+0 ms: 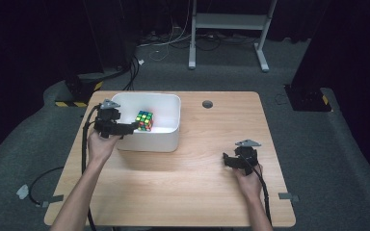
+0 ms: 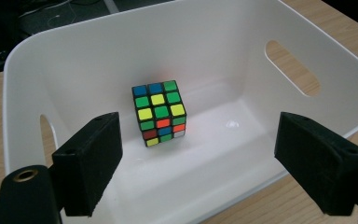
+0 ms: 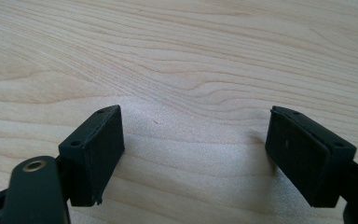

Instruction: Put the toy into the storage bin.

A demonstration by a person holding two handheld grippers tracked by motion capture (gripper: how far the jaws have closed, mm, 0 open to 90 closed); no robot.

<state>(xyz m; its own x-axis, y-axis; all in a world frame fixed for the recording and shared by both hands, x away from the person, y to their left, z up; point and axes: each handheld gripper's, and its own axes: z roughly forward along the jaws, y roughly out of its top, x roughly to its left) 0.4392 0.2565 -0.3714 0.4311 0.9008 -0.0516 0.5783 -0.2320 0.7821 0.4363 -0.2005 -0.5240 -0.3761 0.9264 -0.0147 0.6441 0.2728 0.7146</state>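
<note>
Cube (image 2: pixel 160 113): on bin (image 1: pixel 166 143) floor, bench's far-left part, lying free. Left hand-held gripper (image 2: pixel 196 158): at bin's left rim, jaws apart, empty; cube straight ahead and below, nearer this hand. Right hand-held gripper (image 3: pixel 193 156): jaws apart, empty, near bench's right edge, well apart from bin.

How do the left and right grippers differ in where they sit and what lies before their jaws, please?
The left gripper reaches over the rim of the white bin, while the right gripper sits low over the bare table. The left's jaws frame the puzzle cube without touching it; the right's frame wood grain. Both stand open, holding nothing.
</note>
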